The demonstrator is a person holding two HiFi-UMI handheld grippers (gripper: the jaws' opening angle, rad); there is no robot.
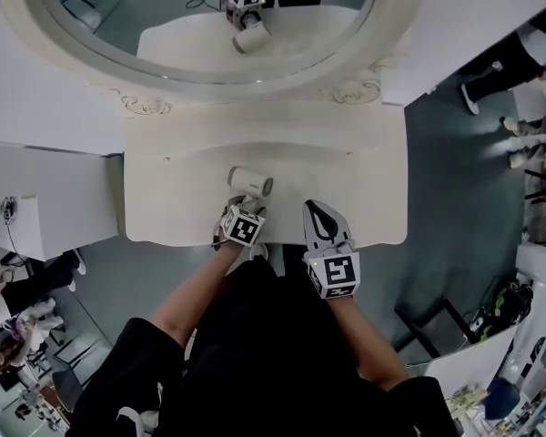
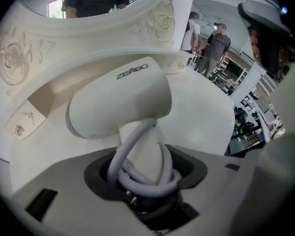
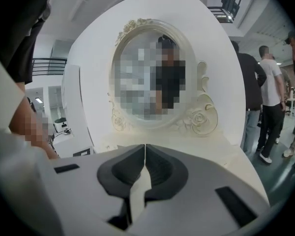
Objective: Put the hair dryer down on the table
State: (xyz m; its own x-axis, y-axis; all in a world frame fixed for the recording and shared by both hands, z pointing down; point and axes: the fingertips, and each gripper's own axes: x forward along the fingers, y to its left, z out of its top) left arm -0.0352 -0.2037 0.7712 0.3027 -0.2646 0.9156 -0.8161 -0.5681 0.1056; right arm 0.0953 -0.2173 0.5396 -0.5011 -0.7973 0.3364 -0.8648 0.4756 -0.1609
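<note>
left gripper [image 2: 143,188] is clamped on the handle [image 2: 140,151] of the hair dryer [image 2: 119,100], jaws held wide by it. the grey cord [image 2: 123,149] is wound round the handle and caught between the jaws too. the dryer barrel is carried just past the jaw tips, lying crosswise over the front of the table [image 1: 364,189]. contact between barrel and table top can't be told. right gripper [image 3: 145,168] is kept just beside the left one, jaws pressed together, nothing gripped.
</note>
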